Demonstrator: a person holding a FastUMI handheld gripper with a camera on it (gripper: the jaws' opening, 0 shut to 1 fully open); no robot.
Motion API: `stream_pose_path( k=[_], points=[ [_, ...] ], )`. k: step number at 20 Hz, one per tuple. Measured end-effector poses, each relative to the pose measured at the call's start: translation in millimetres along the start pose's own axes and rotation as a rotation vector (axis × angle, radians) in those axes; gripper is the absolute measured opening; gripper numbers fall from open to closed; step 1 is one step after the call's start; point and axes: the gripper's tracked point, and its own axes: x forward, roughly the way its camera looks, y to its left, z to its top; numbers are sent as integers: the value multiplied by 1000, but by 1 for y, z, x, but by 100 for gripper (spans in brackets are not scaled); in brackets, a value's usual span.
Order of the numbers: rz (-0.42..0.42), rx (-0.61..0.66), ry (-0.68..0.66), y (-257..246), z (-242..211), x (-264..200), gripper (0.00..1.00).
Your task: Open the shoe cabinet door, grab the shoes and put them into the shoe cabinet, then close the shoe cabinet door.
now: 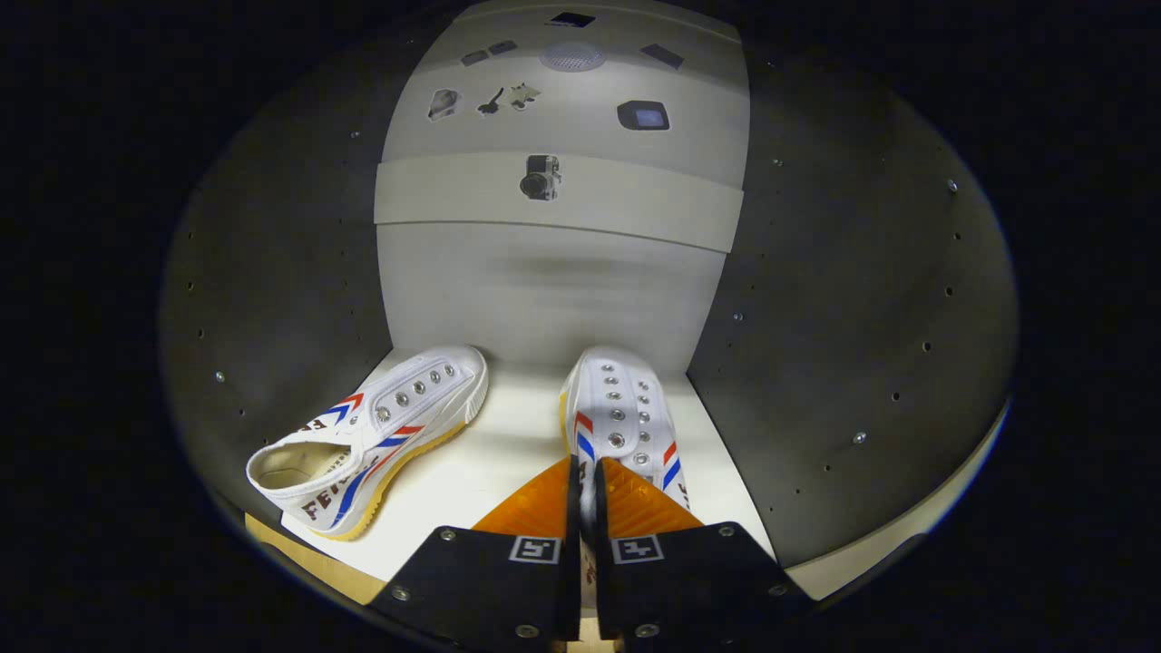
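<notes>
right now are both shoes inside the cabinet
Yes, the left shoe lies on the cabinet shelf and the right shoe sits pinched by the gripper.

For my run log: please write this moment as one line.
stage: placing second shoe | gripper: shut on right shoe | left shoe: on cabinet shelf | door: open

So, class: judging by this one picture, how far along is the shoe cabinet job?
Done: the cabinet stands open, and one white sneaker lies on its side on the cabinet shelf. In hand: the hand-held gripper is shut on the second sneaker, which is already inside the cabinet. Left: release it, withdraw, and close the door.
</notes>
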Motion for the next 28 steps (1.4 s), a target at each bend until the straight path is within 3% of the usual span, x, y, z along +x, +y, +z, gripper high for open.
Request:
stream_pose_path(
  k=[1, 4, 6, 7, 11, 13, 18, 28],
  points=[
    [-19, -12, -31, -6, 6, -6, 14],
    [-50, -5, -86, -14, 22, -24, 20],
    [-50, 27, -99, -19, 25, -40, 38],
    [-56, 36, -109, -22, 27, -48, 53],
    [-49, 55, -154, -24, 29, -93, 88],
    [-39, 54, -189, -22, 29, -120, 94],
    [-12, 61, -254, -15, 20, -193, 95],
    [-55, 62, -347, -40, -27, -342, 95]
  ],
)
